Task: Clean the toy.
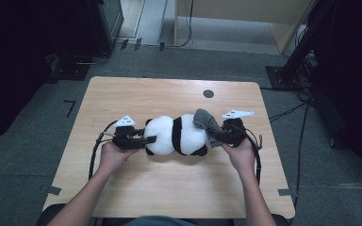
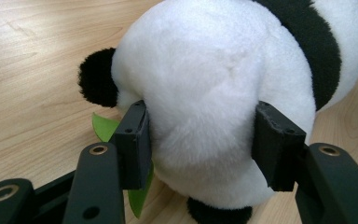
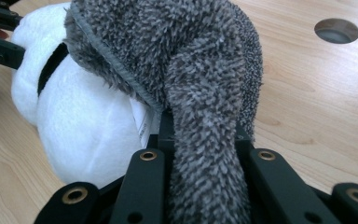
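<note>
1. i hold a two-jaw gripper in each hand over a wooden desk (image 1: 136,94). a plush panda (image 1: 175,135) lies on its side across the middle of the desk, between my two hands.

2. my left gripper (image 1: 143,140) has its jaws clamped on the panda's white rounded end; in the left gripper view both black pads press into the fur from either side, so that end is held steady. a small green felt leaf (image 2: 103,127) pokes out from under the toy beside one pad.

3. my right gripper (image 1: 218,133) has its jaws closed on a bunched strip of fuzzy grey cloth (image 3: 186,70). in the right gripper view the cloth runs up from between the jaws and drapes over the panda's other end.

4. how far along, as i judge it: the cloth, which looks like a small hat or sock, sits loosely on that end of the panda, covering part of it. drawing it on fully, or taking it off, is not finished; i cannot tell which way the work goes.

5. around it: a round cable hole (image 1: 208,93) in the desk beyond the toy, well apart. nothing on the desk blocks either hand. the cloth's own slack and the soft, yielding body are the likely hindrances.
</note>
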Tool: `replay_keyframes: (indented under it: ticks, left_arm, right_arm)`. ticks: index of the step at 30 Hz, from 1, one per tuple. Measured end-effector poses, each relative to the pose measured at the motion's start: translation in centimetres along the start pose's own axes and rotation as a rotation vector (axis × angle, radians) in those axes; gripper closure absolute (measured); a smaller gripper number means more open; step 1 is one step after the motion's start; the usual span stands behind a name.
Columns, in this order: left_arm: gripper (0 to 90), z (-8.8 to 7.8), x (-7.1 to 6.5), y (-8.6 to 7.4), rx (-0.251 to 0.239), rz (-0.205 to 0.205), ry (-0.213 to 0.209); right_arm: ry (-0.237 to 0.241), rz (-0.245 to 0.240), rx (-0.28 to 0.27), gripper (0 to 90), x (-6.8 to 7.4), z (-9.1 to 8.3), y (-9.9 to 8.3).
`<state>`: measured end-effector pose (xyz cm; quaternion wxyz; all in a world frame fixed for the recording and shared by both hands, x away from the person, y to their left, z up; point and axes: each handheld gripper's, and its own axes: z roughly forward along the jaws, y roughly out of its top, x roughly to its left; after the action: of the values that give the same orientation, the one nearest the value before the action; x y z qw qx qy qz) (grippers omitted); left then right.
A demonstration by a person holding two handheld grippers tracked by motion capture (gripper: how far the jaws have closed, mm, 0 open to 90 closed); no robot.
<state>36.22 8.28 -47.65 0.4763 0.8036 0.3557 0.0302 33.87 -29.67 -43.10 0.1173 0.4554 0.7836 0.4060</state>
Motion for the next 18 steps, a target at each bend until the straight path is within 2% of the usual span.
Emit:
replay_keyframes:
  ticks: [5,9,12,18]
  left_arm:
    - [44.7,0.0,0.0,0.0,-0.003,-0.003,-0.002]
    - [44.5,0.0,0.0,0.0,-0.002,-0.003,-0.001]
    - [44.5,0.0,0.1,0.1,-0.002,-0.003,-0.002]
    - [44.3,0.0,0.1,0.1,0.0,-0.003,-0.004]
  right_arm:
    - [0.012,0.006,-0.002,76.0,-0.6,0.3,-0.5]
    - [0.015,0.023,0.022,76.0,-1.2,0.7,-1.0]
    - [0.015,0.027,0.053,76.0,-1.6,1.2,-1.4]
    - [0.026,0.056,0.159,75.9,-2.3,2.8,-2.3]
